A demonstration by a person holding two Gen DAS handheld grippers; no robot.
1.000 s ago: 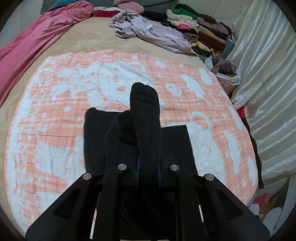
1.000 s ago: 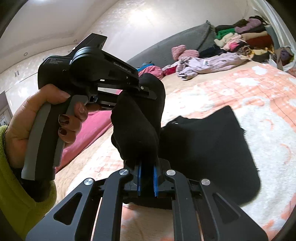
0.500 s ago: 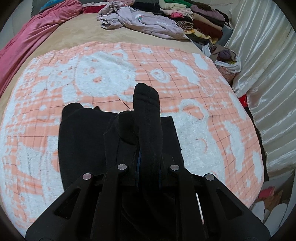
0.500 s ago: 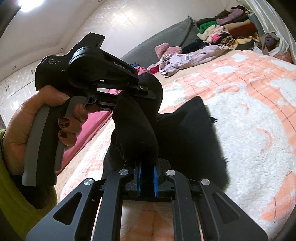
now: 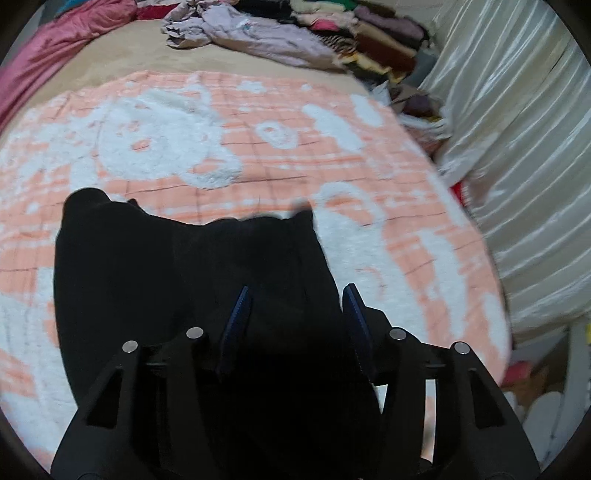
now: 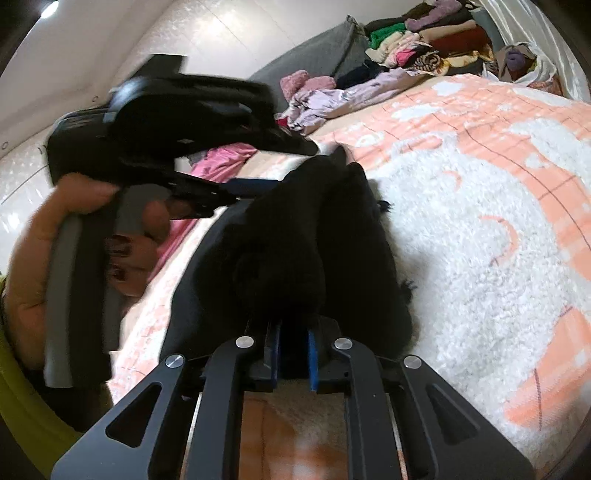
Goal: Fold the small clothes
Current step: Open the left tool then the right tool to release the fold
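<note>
My left gripper (image 5: pixel 293 295) has just been opening, and its blue pads (image 5: pixel 236 314) now stand apart with the black garment (image 5: pixel 166 277) lying below and between them, neither pad pressing on the cloth. The garment is spread dark and flat on the peach-and-white blanket (image 5: pixel 258 147), which I take as my landmark: the cloth sits on the near part of the blanket, its far edge uneven, one rounded corner pushed out at the far left. My right gripper (image 6: pixel 293 354) is clamped on a bunched fold of the same black garment (image 6: pixel 295 240) — the blue pads are drawn in tight, with the fabric rising thick from between them and draping down onto the blanket (image 6: pixel 480 221). In the right wrist view my left hand (image 6: pixel 74 240) shows on the left, blurred, wrapped round the grey grip of the other tool, whose black body hangs over the garment's far end; a strip of yellow-green sleeve (image 6: pixel 22 406) shows at the picture's lower edge. Beyond the blanket's far edge lies a rumpled lilac garment (image 5: pixel 258 33), and past it, toward the far right corner, a stack of folded clothes (image 6: pixel 424 40). Off the blanket's far left corner trails a pink bedcover (image 5: pixel 55 48); along its right side hangs a pale satin curtain (image 5: pixel 517 147).
</note>
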